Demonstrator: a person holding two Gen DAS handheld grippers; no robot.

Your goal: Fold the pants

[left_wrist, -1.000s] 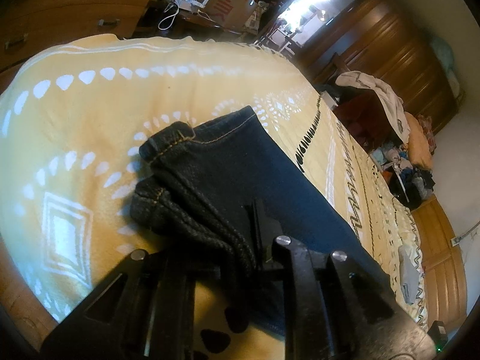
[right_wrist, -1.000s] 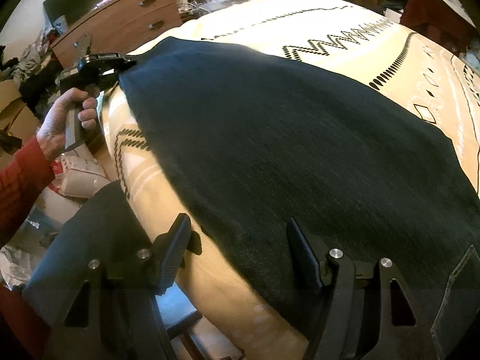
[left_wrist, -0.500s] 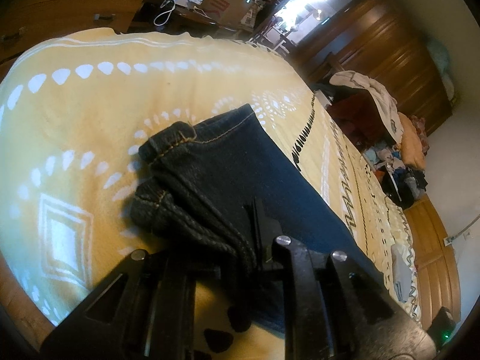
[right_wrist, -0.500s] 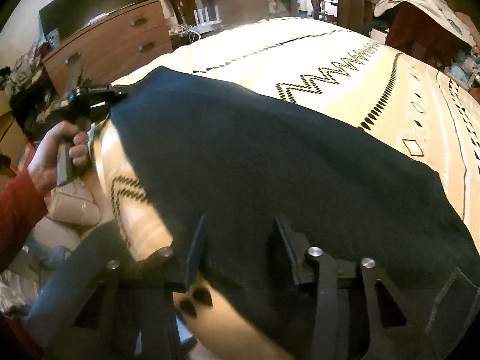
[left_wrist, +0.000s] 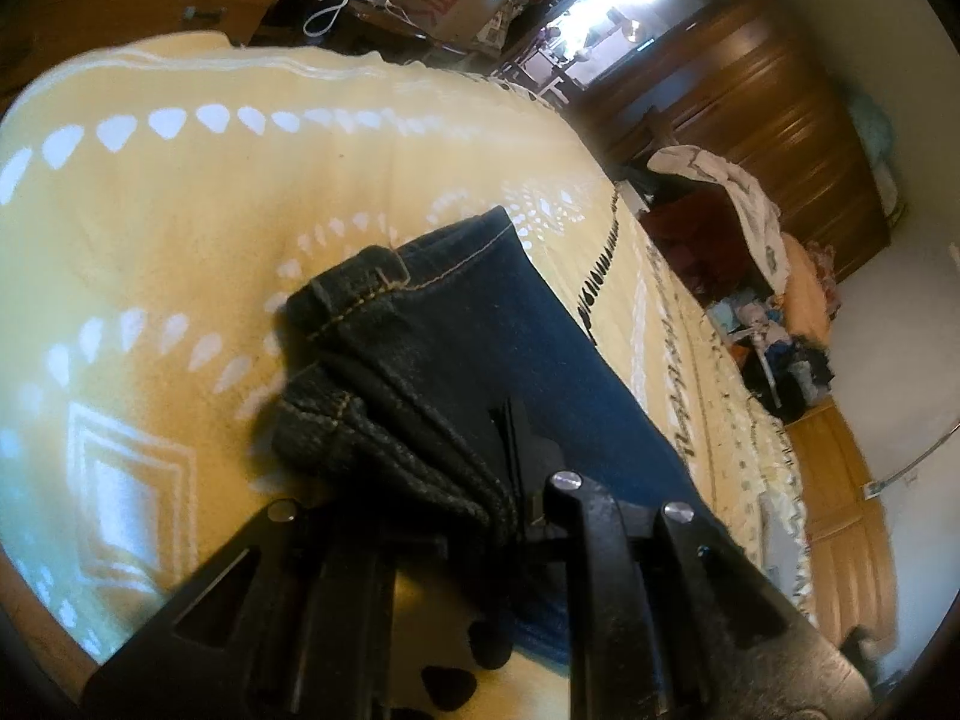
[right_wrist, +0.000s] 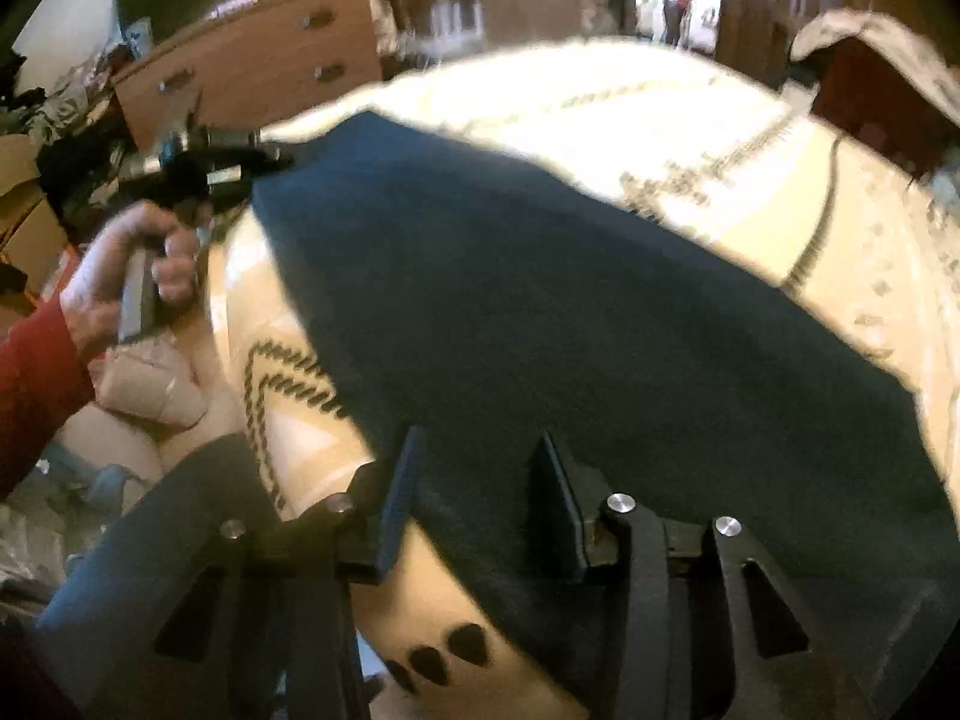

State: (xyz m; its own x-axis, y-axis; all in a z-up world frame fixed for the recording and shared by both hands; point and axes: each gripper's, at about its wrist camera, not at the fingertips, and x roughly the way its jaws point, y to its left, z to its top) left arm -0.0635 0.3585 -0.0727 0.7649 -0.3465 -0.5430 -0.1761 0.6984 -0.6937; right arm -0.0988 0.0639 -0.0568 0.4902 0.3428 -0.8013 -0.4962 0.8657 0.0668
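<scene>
Holding the pants flat along the bed, we keep the left gripper pinching the bunched hem. Our right gripper straddles the near edge, jaws opening. No cross fold looks done yet.

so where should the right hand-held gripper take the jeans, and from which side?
Probably the near long edge of the jeans, where it runs off the bed between the right hand-held gripper fingers. Come from the bed's near side, one finger over and one under. The denim lies flat; only this edge is exposed. Its jaws are opening, not pinching. The left hand-held gripper already clamps the bunched hem.
</scene>
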